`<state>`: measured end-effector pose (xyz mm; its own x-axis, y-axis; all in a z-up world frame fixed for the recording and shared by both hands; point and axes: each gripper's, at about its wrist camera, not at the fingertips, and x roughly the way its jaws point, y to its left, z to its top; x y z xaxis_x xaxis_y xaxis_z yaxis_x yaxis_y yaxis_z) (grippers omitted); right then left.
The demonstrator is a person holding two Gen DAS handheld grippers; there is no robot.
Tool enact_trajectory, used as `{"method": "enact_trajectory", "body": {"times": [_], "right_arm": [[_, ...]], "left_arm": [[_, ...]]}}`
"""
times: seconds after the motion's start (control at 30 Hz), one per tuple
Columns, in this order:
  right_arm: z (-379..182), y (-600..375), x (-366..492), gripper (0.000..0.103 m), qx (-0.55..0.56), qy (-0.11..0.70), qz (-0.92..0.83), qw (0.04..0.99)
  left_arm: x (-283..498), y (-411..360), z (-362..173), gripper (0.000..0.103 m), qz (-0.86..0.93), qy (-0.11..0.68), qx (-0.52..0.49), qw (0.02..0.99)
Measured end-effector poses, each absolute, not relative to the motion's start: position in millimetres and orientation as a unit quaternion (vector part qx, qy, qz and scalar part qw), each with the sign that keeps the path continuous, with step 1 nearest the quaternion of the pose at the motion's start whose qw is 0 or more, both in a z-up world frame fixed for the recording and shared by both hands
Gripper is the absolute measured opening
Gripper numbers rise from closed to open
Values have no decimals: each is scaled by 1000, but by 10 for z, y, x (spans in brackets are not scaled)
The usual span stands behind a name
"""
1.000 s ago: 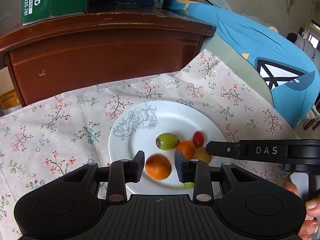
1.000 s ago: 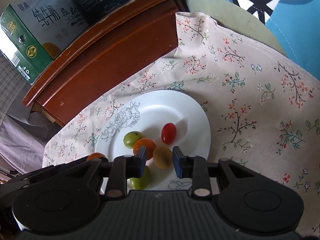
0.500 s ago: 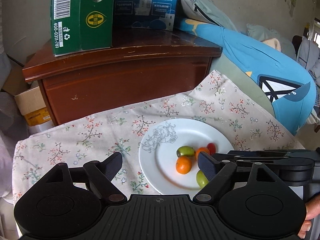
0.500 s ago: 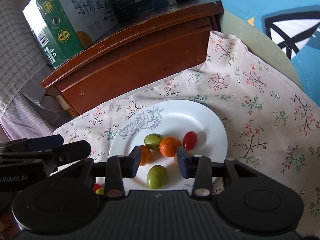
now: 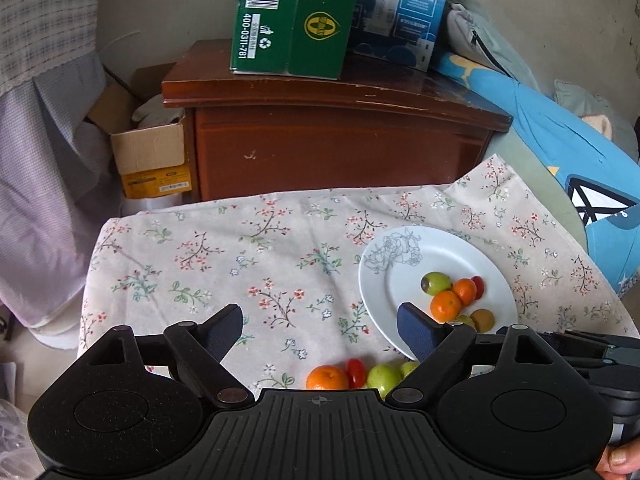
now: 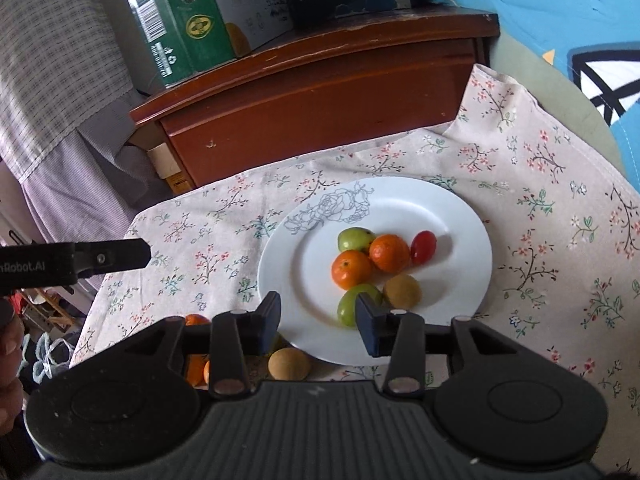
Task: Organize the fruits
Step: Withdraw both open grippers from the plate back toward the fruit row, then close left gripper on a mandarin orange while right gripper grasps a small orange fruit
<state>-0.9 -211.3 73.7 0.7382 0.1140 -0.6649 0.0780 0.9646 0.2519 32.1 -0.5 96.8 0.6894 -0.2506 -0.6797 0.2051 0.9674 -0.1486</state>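
Left fingers (image 5: 416, 332) opening, empty, right fingers (image 6: 270, 320) parted, empty, green carton (image 5: 288, 20) reads 400-0311-781

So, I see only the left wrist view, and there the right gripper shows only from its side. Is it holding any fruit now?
Observer: No. The right gripper is open and nothing is between its fingers; a green fruit on the white plate lies just beyond them.
Operator: On the cloth I count one orange, one red and two green fruits. Do I miss any?
Observer: Yes. A brown fruit lies on the floral cloth, beside the plate's near rim.
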Motion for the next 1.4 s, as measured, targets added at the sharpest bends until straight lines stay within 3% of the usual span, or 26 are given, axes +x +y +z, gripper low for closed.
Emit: {"method": "enact_trajectory", "body": {"times": [0.33,0.8,0.97,1.03,1.4], "right_arm": [[532,-1734,-122,42,131,390,66,909],[325,-1586,19,39,111,396,86,908],[299,-1543,38,34,106,392,97,909],[294,-1532,47,27,107,392,102,908],[411,-1673,-22,26,123,413,85,898]], "left_arm": [[242,201,845,93,-130,406,-68,902],[139,278,625,93,-134,433,-8,892],[104,263,569,93,-149,438,15,886],[84,239,554,93,-160,439,24,884],[-50,13,470,91,-222,436,65,870]]}}
